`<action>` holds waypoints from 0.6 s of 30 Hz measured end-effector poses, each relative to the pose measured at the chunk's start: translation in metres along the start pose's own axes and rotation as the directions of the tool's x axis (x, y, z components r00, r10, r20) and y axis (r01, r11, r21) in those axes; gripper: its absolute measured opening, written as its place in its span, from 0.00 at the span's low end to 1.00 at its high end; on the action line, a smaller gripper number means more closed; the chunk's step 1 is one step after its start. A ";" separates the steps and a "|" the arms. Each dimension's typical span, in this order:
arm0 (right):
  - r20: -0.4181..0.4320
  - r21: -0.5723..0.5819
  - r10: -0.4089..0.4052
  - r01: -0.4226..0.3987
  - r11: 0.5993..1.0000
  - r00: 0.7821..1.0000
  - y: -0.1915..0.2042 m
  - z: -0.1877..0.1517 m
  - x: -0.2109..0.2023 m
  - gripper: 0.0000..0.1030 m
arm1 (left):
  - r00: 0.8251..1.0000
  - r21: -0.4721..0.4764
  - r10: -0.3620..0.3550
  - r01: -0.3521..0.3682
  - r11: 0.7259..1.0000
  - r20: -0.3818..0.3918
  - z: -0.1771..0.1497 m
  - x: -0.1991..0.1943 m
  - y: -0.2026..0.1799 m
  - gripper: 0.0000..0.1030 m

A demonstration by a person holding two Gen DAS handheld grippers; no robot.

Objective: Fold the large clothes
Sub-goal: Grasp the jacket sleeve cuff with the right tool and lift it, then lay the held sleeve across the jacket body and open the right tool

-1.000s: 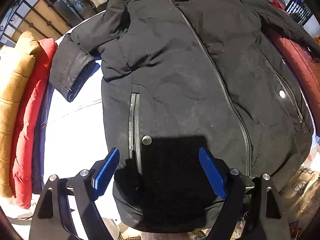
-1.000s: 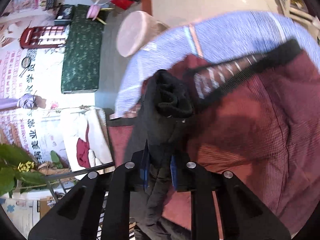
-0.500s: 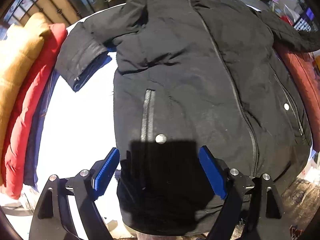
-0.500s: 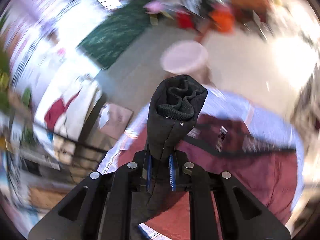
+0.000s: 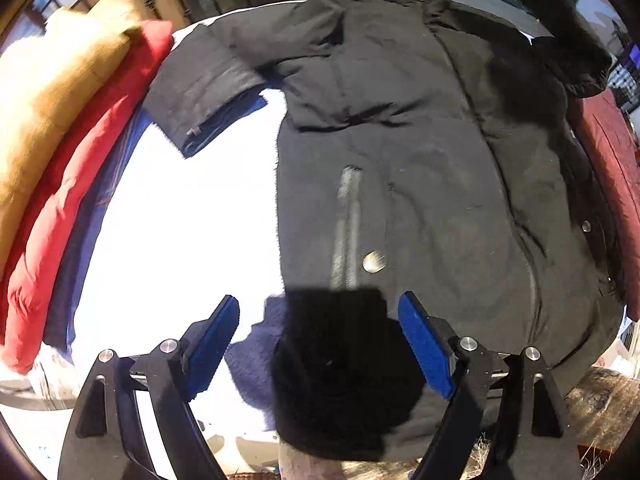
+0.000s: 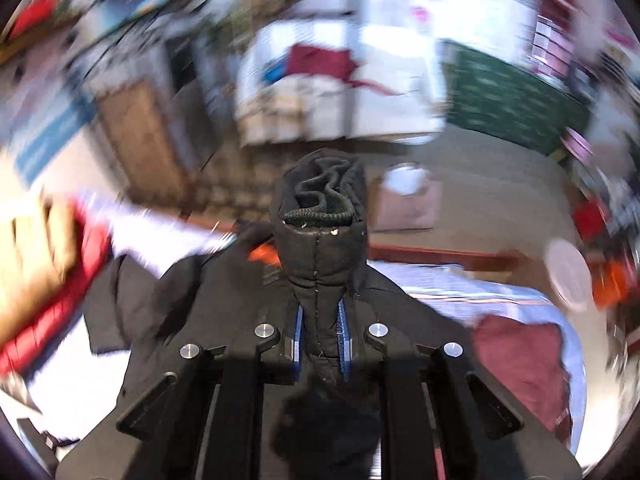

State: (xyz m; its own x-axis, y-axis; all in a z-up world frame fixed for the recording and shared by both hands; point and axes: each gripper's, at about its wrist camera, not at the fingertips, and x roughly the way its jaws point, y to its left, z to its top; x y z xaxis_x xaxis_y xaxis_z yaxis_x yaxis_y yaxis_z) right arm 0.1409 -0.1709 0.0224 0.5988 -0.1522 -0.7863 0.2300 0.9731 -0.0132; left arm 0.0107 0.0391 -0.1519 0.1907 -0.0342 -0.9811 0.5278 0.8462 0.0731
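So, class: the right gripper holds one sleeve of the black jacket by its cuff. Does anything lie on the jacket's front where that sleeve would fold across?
Nothing visible does. The right gripper is shut on the sleeve, and the black jacket has a bare front. The open left gripper hovers over its hem, touching nothing.

left tongs (image 5: 320,340) spread wide, pointing down, right tongs (image 6: 320,340) clamped shut

Black padded jacket (image 5: 400,168) spread flat, front up, zipped, one sleeve cuff (image 6: 320,208) lifted
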 end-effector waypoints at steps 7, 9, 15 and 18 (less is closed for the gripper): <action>-0.119 -0.196 0.025 -0.048 0.979 0.993 0.127 -0.030 0.066 0.14 | 0.999 -0.097 0.019 -0.023 0.995 -0.046 -0.029 0.006 0.040 0.77; -0.143 -0.230 0.017 -0.050 0.972 0.990 0.139 -0.039 0.077 0.14 | 0.998 -0.111 0.021 -0.026 0.993 -0.053 -0.033 0.007 0.050 0.77; -0.230 -0.294 -0.085 0.014 0.956 0.969 0.159 -0.067 0.113 0.52 | 0.999 -0.132 0.008 -0.014 0.991 -0.049 -0.032 0.011 0.066 0.77; -0.256 -0.268 -0.049 -0.022 0.963 0.965 0.153 -0.081 0.110 0.63 | 0.999 -0.117 -0.002 -0.003 0.993 -0.044 -0.024 0.014 0.064 0.77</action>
State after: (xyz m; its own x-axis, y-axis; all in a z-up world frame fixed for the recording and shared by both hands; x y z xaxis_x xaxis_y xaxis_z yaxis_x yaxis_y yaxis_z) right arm 0.1798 -0.0252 -0.1160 0.3702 -0.1502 -0.9167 0.0027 0.9870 -0.1606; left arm 0.0273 0.1053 -0.1653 0.1528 -0.0127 -0.9882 0.4266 0.9028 0.0544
